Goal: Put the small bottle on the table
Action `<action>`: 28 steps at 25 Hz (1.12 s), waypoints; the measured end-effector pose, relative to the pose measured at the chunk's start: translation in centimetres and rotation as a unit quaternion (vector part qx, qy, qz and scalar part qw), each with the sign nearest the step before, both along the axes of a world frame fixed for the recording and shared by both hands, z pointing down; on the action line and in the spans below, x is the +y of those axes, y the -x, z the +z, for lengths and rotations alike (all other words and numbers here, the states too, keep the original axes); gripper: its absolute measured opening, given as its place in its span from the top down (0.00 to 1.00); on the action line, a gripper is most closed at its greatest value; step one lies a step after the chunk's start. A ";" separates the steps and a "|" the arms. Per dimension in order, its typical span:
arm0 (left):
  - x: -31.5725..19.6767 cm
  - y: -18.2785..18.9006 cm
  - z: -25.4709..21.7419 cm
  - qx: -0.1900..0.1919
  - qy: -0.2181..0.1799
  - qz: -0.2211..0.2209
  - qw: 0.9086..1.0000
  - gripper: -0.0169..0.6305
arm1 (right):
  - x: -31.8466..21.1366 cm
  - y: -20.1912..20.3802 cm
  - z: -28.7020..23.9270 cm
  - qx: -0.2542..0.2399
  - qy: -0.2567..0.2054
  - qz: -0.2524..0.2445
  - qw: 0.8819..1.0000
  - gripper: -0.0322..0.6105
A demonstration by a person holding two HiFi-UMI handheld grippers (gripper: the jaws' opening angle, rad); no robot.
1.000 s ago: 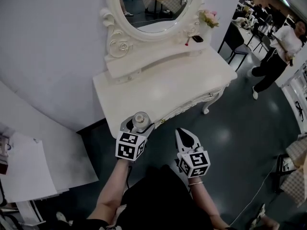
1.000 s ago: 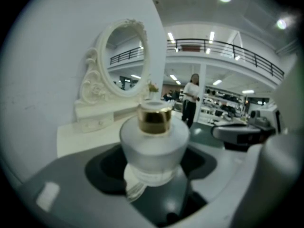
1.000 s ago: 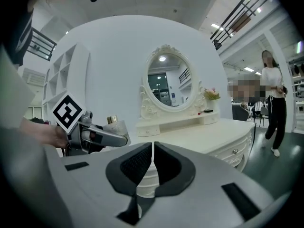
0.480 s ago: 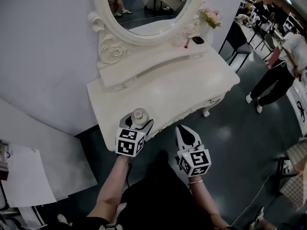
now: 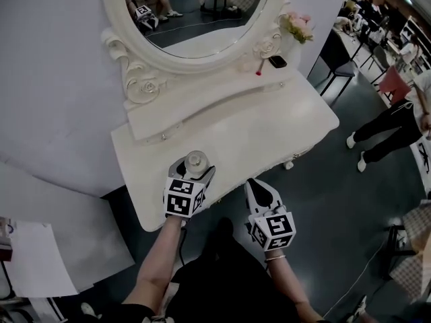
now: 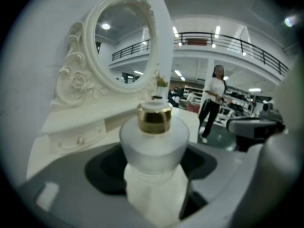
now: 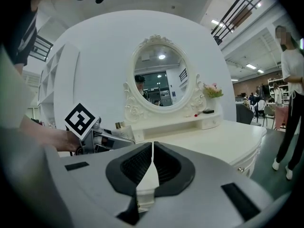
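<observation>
1. The white surface (image 5: 269, 126) is a dressing table with a raised ledge along its back edge.
2. An oval mirror (image 5: 195, 12) in a carved white frame stands on that ledge, at the back of the surface.
3. A person (image 5: 397, 123) in a white top and dark trousers stands on the floor, well off the surface's right end.
4. The left tool (image 5: 194, 169) is over the surface's near edge, its jaws clamped on the small bottle.
5. The right tool (image 7: 152, 151) is off the surface, just in front of its near edge. Its jaws are pressed together with nothing between them.
6. The small bottle (image 6: 153, 137) is frosted, with a gold collar and a pale cap. It is upright in the left tool, above the surface's near edge. Whether its base touches the surface cannot be told.
7. Pink flowers (image 5: 296, 25) stand at the surface's back right corner.
8. A dark flat thing (image 5: 277, 62) and a small red thing (image 5: 258, 73) lie on the ledge, near the flowers.
</observation>
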State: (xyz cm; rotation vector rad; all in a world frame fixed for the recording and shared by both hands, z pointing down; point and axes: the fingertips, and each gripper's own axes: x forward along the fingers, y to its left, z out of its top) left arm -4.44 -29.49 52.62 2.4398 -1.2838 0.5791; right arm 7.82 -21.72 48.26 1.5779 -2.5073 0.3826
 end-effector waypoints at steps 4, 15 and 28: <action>-2.0 -1.0 0.7 -0.005 0.004 0.000 1.000 0.46 | -1.4 -0.7 0.7 -0.003 0.009 -0.002 1.000 0.94; -6.7 -3.2 3.0 -0.025 0.012 -0.001 1.000 0.46 | -4.2 -1.8 1.8 -0.008 0.026 -0.010 1.000 0.94; -11.2 -4.9 5.3 -0.032 0.015 -0.006 0.999 0.46 | -5.7 -3.1 2.6 -0.008 0.037 -0.005 0.999 0.94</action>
